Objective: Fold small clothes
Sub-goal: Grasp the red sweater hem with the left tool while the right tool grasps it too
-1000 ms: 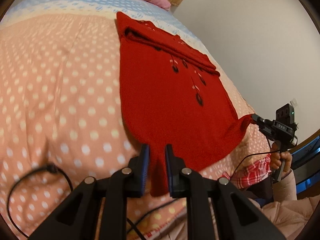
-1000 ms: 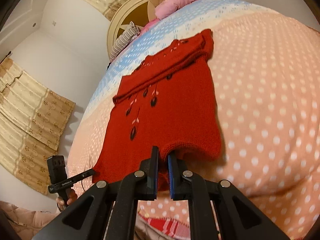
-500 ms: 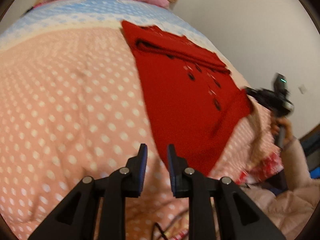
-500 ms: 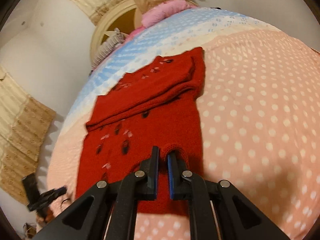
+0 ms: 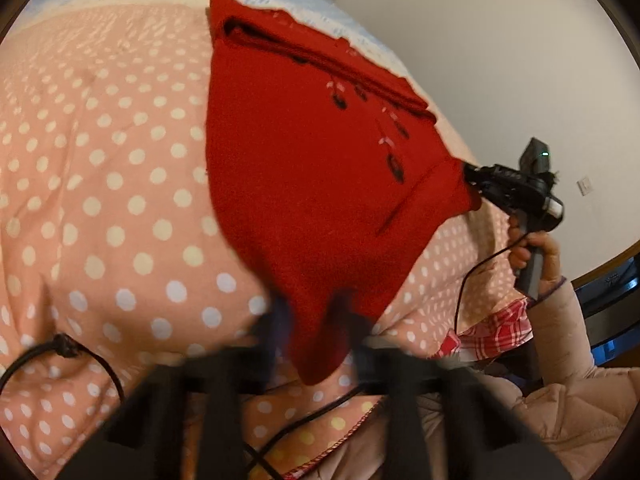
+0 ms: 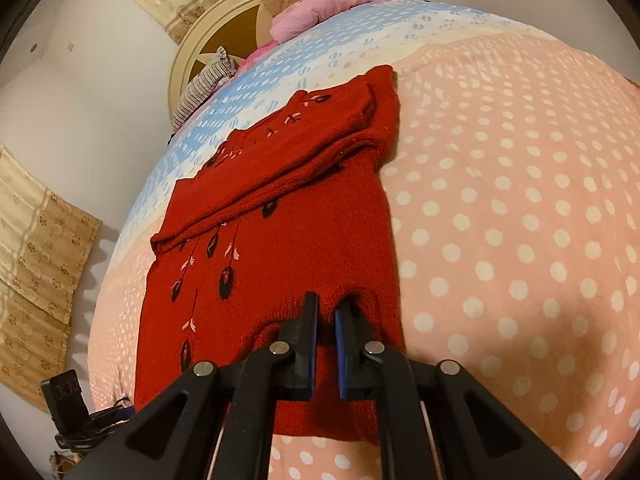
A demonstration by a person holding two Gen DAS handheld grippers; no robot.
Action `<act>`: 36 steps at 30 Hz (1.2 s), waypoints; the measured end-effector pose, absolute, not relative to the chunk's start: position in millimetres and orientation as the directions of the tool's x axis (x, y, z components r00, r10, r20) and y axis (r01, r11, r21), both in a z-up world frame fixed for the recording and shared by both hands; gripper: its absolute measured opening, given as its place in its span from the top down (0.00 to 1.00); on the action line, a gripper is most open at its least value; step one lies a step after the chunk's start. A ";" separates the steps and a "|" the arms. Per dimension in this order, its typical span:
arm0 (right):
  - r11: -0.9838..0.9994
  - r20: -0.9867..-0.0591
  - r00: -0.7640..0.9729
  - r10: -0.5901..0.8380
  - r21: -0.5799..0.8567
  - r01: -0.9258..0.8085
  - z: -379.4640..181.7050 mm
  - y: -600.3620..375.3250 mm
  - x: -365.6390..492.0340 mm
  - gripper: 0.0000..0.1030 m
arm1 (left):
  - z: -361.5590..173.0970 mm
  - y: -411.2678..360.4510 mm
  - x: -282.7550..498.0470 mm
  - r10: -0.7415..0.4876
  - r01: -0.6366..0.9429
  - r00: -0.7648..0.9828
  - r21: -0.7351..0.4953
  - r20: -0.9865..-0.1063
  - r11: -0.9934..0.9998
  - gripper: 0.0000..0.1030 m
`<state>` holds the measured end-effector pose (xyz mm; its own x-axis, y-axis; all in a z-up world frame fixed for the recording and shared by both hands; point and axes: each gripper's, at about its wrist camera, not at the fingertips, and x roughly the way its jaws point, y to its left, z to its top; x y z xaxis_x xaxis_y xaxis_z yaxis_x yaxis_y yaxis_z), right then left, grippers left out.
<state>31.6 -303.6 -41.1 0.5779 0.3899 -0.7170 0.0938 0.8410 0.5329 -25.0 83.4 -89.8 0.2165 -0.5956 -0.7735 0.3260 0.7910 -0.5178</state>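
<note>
The left gripper (image 5: 310,320) has clamped the red sweater's (image 5: 304,184) near corner — briefly released a moment ago.

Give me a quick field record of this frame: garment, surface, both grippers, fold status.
garment: red knit sweater, embroidered front, sleeves folded across the chest
surface: pink polka-dot quilt on a bed
left gripper: blurred, shut on a sweater hem corner
right gripper: shut on the other hem corner, hem bunched at the pads
right hand: grasping the right gripper's handle
fold status: hem pinched at both corners, bottom not yet folded up
</note>
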 end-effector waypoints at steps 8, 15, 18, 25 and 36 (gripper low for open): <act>0.831 -0.682 0.608 0.405 0.552 0.066 -16.6 -305.4 31.6 0.93 | -60.0 94.3 13.6 -0.632 0.331 0.270 -0.546 -0.727 0.770 0.92; 0.825 -0.684 0.625 0.376 0.554 0.110 -19.4 -316.0 77.6 0.93 | -47.5 97.4 100.0 -0.616 0.284 0.338 -0.547 -0.711 0.787 0.92; 0.816 -0.705 0.607 0.368 0.557 0.153 -35.1 -319.9 91.7 0.93 | -51.2 101.4 131.9 -0.557 0.248 0.371 -0.498 -0.743 0.831 0.92; 0.802 -0.699 0.606 0.380 0.575 0.161 -45.6 -320.9 92.3 0.93 | -58.9 101.9 124.3 -0.480 0.388 0.417 -0.326 -0.772 0.862 0.77; 0.807 -0.702 0.607 0.373 0.568 0.163 -48.6 -317.2 93.9 0.93 | -91.5 80.2 120.9 -0.444 0.362 0.430 -0.300 -0.786 0.882 0.39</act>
<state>93.9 -317.2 -48.6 0.6065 0.3725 -0.7024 0.1626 0.8066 0.5682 120.9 80.2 -91.5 0.4296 -0.4438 -0.7864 0.3623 0.8825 -0.3000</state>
